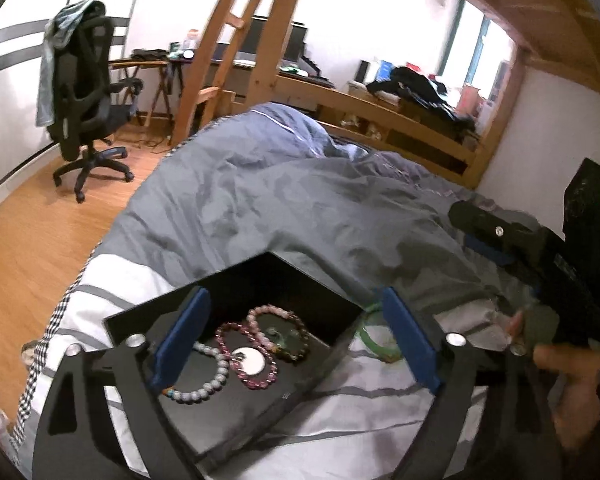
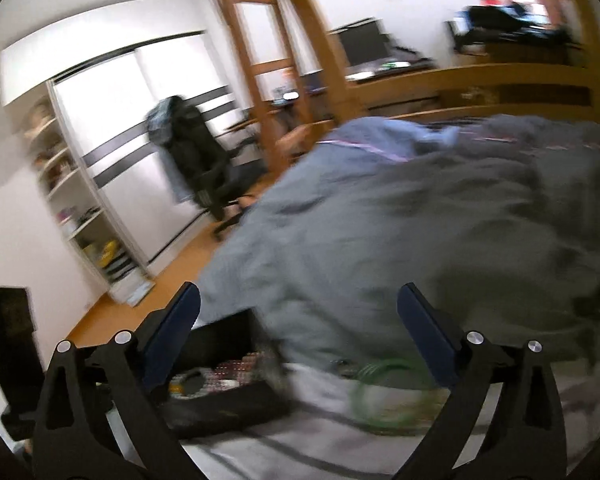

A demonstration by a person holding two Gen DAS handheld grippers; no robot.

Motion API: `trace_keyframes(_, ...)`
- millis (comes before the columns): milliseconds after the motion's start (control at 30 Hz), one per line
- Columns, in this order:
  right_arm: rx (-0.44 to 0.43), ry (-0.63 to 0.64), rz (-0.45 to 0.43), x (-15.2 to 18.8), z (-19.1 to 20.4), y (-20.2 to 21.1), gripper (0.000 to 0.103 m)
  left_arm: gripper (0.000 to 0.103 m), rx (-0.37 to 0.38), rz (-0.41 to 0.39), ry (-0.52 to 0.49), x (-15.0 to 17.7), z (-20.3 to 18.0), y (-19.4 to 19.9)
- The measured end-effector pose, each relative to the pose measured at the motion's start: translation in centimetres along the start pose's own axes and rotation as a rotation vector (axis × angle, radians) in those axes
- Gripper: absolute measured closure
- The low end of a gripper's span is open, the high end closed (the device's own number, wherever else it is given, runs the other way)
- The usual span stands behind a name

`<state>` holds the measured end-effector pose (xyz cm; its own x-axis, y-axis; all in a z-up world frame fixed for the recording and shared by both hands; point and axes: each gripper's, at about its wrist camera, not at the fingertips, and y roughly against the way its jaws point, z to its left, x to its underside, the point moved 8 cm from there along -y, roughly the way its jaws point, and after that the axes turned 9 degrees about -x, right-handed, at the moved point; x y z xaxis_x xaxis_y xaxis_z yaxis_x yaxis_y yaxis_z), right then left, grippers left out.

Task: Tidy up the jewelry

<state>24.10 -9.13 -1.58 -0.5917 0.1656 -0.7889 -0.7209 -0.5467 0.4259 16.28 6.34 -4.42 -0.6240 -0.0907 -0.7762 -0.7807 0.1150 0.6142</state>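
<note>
Left wrist view: my left gripper [image 1: 296, 336] stands wide open, empty, over the black box [image 1: 260, 392] of bracelets [image 1: 244, 354] at lower center; my right gripper [image 2: 300, 344] likewise gapes, empty, above the green bangle [image 2: 380, 396].

Both fisheye views are bent strongly at the edges and lit by daylight from a window [image 1: 476, 40], the right view being smeared by motion blur.

bed [image 1: 360, 412]: we see white bedding with grey stripes | duvet [image 1: 284, 200]: grey, rumpled, lying over the far part of the bed | box [image 1: 236, 412]: we find it black and open, resting on the striped bedding | bangle [image 1: 374, 336]: green, on the bedding just beside the box's right corner
</note>
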Motion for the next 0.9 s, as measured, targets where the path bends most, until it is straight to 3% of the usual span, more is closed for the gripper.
trace_keyframes(100, 0.082, -0.043, 0.012, 0.6, -3.9, 1.3, 0.004, 0.009, 0.027, 0.009, -0.058, 0.5, -1.9, -0.2)
trace_keyframes(300, 0.104, -0.113, 0.077, 3.5, -7.3, 1.3, 0.004, 0.009, 0.003, 0.043, -0.187, 1.9, -4.7, -1.4)
trace_keyframes(367, 0.093, -0.124, 0.117, 4.8, -7.6, 0.7, 0.005, 0.009, -0.059, 0.034, -0.211, 2.1, -4.5, -1.5)
trace_keyframes(400, 0.087, -0.125, 0.136, 5.5, -7.8, 0.4, 0.004, 0.009, -0.127, 0.01, -0.2, 1.7, -3.7, -1.2)
trace_keyframes(500, 0.092, -0.116, 0.169, 6.7, -7.7, -0.2, 0.004, 0.009, -0.208, -0.018, -0.115, 0.6, -0.9, -0.5)
trace_keyframes(567, 0.083, -0.12, 0.165, 6.8, -7.7, -0.1, 0.004, 0.009, -0.104, 0.064, -0.07, 1.3, -0.2, -1.2)
trace_keyframes(600, 0.081, -0.123, 0.161, 6.8, -7.7, 0.1, 0.004, 0.009, 0.014, 0.141, -0.084, 2.5, -1.0, -1.8)
trace_keyframes(633, 0.08, -0.127, 0.155, 6.7, -7.7, 0.3, 0.004, 0.009, 0.083, 0.185, -0.115, 3.6, -2.0, -2.0)
trace_keyframes(767, 0.068, -0.156, 0.149, 6.6, -8.1, 0.5, 0.004, 0.009, 0.075, 0.222, -0.277, 5.5, -4.8, -2.6)
trace_keyframes(900, 0.06, -0.157, 0.156, 6.7, -8.0, 0.5, 0.004, 0.009, 0.091, 0.2, -0.249, 4.9, -4.5, -2.4)
